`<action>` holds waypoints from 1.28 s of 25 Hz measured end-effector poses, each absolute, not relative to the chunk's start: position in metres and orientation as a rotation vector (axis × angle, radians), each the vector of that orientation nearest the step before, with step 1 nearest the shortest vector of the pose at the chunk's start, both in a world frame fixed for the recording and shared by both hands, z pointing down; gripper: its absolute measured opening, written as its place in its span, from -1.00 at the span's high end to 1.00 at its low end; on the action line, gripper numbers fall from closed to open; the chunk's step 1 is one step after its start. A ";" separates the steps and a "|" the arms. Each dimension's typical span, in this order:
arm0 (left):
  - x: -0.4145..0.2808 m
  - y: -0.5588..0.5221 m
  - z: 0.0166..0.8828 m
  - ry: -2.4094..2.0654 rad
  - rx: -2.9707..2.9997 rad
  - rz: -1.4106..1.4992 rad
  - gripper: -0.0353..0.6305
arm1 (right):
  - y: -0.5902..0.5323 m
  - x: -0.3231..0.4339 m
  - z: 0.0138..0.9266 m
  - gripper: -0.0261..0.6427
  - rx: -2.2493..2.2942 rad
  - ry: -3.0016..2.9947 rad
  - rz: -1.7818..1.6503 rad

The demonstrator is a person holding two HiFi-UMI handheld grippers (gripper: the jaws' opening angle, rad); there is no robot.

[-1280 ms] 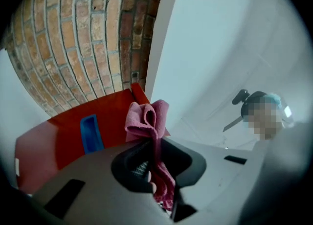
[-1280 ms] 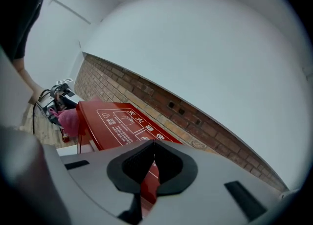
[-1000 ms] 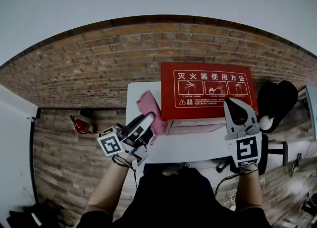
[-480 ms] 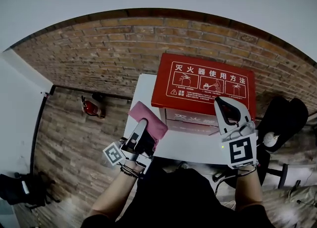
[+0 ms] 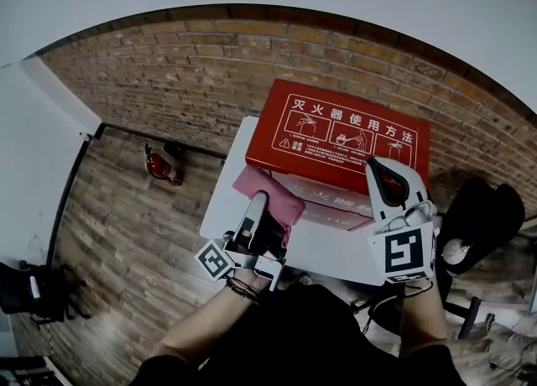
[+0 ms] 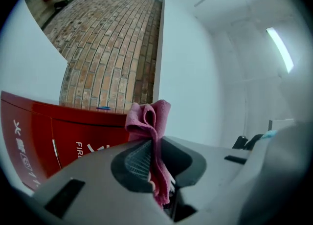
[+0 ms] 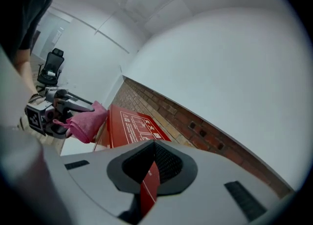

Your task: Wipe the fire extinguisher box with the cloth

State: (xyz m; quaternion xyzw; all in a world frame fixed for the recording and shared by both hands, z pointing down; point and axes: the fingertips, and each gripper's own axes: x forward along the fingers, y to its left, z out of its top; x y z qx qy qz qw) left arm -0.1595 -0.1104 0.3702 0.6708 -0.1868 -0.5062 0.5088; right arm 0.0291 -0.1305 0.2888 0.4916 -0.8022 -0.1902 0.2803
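Observation:
The red fire extinguisher box (image 5: 336, 137) stands on a white table (image 5: 231, 195), its lid printed with white instructions. My left gripper (image 5: 258, 205) is shut on a pink cloth (image 5: 270, 193), which sits at the box's front-left corner. In the left gripper view the cloth (image 6: 149, 121) sticks up folded from between the jaws, beside the box (image 6: 49, 131). My right gripper (image 5: 383, 168) hangs over the box's front right, shut, with nothing seen in it. The right gripper view shows the box (image 7: 134, 126), the cloth (image 7: 85, 121) and the left gripper (image 7: 54, 109).
A brick wall rises behind the table. A red fire extinguisher (image 5: 159, 166) lies on the floor to the left. A black office chair (image 5: 482, 216) stands to the right of the table. The person's arms and dark top fill the lower middle.
My left gripper has swung from pointing up-right to pointing straight up and carried the cloth from the box's left side to its front-left corner. The right gripper has barely shifted.

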 end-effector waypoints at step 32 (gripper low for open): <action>-0.136 -0.138 0.417 -0.705 1.581 -1.249 0.73 | -0.136 0.044 0.316 0.86 1.112 -1.984 -0.609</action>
